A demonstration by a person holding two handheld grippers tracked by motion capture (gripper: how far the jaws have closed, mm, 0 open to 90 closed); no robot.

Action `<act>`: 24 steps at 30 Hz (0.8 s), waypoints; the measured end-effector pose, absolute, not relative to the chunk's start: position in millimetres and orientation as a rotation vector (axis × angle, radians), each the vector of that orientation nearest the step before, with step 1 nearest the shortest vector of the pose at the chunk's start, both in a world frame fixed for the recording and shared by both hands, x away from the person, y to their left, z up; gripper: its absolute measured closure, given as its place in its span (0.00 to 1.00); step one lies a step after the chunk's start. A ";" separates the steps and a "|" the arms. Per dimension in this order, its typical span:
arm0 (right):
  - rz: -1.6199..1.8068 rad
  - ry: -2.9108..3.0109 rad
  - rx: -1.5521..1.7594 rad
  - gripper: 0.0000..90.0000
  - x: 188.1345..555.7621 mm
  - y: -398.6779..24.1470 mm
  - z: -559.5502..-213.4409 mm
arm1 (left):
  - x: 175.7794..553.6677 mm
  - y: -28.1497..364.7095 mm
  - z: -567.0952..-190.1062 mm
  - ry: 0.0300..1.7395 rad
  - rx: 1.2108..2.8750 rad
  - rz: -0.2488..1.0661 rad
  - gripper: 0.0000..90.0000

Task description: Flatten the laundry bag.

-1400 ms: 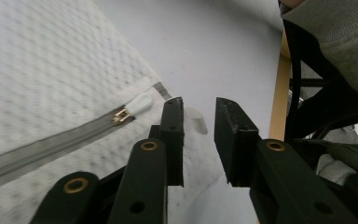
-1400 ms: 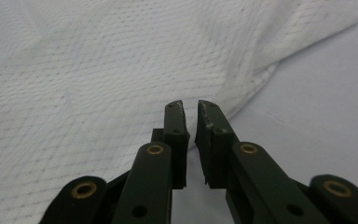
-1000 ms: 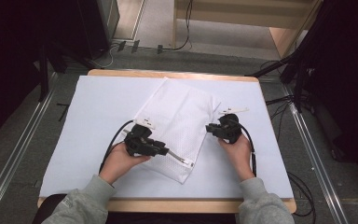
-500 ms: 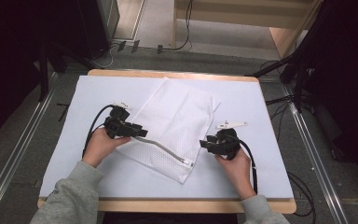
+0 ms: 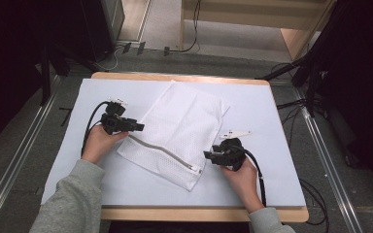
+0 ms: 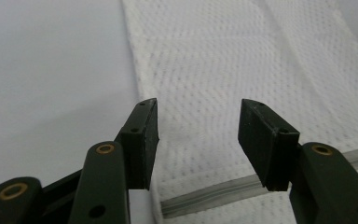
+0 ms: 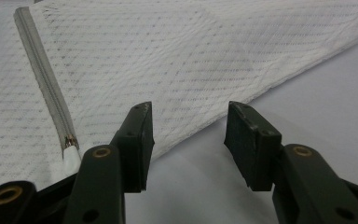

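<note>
A white mesh bag (image 5: 184,121) lies flat and slantwise on the pale table cover (image 5: 272,116), with a grey zipper (image 5: 162,153) along its near edge. My left gripper (image 5: 138,127) sits at the bag's left edge by the zipper's left end. Its jaws have just been opening and stand open over the mesh (image 6: 242,51) and zipper (image 6: 205,196), pressing nothing. My right gripper (image 5: 208,155) is at the zipper's right end. Its jaws have also just been opening, and the left gripper (image 6: 199,105) and right gripper (image 7: 189,109) both stand open. The bag's edge (image 7: 168,51) and zipper pull (image 7: 67,140) lie just ahead.
The table's wooden rim (image 5: 199,213) runs along the near side. Metal rails (image 5: 320,145) flank the table on the floor, with cables (image 5: 291,104) at the right. Dark equipment (image 5: 77,29) and a wooden frame (image 5: 272,14) stand beyond the far edge.
Both grippers have left the middle of the bag: the left went left to the bag's edge, the right went nearer, toward the zipper's end. Both pairs of jaws stand wider.
</note>
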State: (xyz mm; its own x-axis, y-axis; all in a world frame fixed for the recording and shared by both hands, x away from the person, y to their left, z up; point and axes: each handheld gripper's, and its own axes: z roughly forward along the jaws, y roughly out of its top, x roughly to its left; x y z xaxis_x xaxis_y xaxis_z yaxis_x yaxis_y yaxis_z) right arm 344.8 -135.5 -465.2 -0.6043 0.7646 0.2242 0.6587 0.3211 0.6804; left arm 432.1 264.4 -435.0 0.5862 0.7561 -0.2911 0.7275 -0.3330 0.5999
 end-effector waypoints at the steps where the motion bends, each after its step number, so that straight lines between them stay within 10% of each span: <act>1: 1.156 2.437 1.319 0.58 345.6 -135.6 -466.2 | 434.7 266.8 -438.4 1.187 2.114 0.060 0.53; 15: 1.138 2.442 1.295 0.52 350.7 -120.6 -472.2 | 441.6 266.2 -450.7 1.195 2.127 0.090 0.54; 24: 1.053 2.409 1.244 0.71 350.2 -115.2 -472.4 | 438.0 255.7 -450.9 1.175 2.188 0.102 0.85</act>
